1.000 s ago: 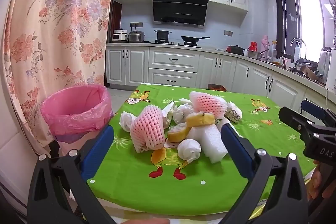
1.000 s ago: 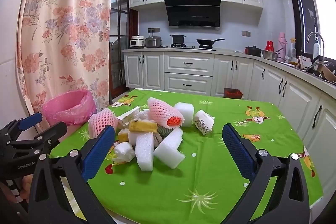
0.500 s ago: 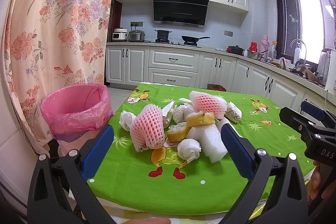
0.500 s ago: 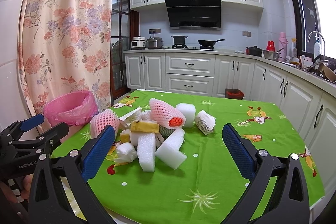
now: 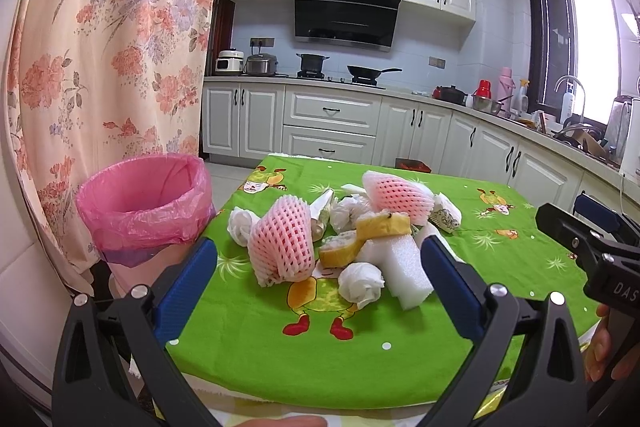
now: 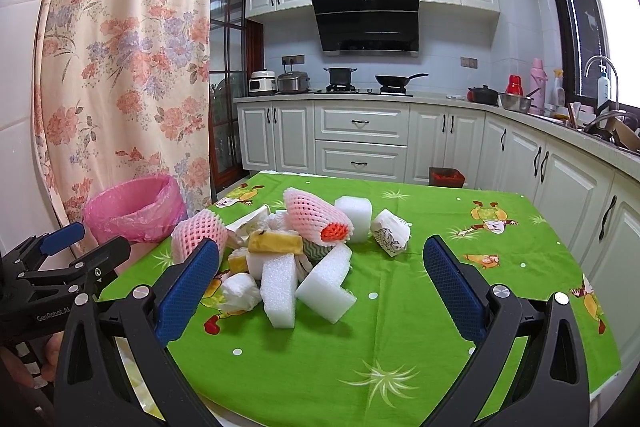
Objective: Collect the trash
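Nearest the viewer, the left tool [image 5: 318, 269] is spread wide and holds nothing, its blue pads framing a heap of rubbish from the near edge of the worktop [image 5: 500, 251], which is covered in a bright green cartoon cloth. The right tool [image 6: 320, 271] is likewise wide apart and empty, hanging over the near right side of the same heap. The trash pile [image 6: 288, 247] sits towards the left middle of the cloth: closest are white foam blocks [image 6: 280, 285] and a crumpled tissue ball [image 5: 360, 281], then a pink foam fruit net [image 5: 282, 241] standing on end, yellow peel-like scraps [image 5: 382, 225], and a second pink net [image 6: 316, 217] lying across the top. Off the worktop's left edge, beside a floral curtain [image 5: 108, 39], stands a bin with a pink liner [image 5: 144, 203], open and seemingly empty. White kitchen cabinets fill the background. Collection appears not yet begun; this looks like the approach to the first pick. The next move likely calls for lowering one tool over a near piece, closing on it gently, and carrying it left to the bin.
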Available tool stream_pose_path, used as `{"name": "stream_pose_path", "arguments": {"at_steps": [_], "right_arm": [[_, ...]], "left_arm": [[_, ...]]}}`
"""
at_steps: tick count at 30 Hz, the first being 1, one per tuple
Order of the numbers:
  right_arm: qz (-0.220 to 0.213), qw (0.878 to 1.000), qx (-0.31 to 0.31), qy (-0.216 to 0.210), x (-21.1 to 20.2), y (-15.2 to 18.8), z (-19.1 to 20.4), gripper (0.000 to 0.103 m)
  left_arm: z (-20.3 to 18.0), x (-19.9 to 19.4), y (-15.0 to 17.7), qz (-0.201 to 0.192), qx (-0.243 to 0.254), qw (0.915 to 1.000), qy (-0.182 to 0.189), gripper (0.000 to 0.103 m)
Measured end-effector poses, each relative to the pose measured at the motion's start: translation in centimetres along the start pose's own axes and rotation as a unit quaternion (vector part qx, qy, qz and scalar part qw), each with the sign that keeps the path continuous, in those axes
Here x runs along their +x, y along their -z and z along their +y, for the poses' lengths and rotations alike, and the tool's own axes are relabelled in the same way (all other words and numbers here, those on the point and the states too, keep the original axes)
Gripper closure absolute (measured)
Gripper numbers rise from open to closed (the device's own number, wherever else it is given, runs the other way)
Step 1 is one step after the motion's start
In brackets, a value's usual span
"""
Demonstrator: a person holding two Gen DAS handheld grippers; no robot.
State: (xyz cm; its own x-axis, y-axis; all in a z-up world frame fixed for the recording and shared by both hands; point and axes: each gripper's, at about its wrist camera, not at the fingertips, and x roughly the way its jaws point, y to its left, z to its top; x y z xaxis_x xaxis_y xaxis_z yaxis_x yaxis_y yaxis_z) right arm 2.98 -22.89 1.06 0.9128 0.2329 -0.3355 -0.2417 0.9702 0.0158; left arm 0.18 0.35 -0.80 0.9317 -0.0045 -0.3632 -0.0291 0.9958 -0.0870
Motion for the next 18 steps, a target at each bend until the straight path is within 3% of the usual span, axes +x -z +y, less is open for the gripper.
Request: {"name": "stream_pose_path", "arguments": {"at_steps": [18], "right_arm": [[0.004, 1.000, 0.009, -0.004, 0.11, 0.01, -0.08, 0.007]], "left_arm": [[0.11, -0.04, -0.17, 0.003, -0.001, 1.0000, 0.001, 0.004]]}}
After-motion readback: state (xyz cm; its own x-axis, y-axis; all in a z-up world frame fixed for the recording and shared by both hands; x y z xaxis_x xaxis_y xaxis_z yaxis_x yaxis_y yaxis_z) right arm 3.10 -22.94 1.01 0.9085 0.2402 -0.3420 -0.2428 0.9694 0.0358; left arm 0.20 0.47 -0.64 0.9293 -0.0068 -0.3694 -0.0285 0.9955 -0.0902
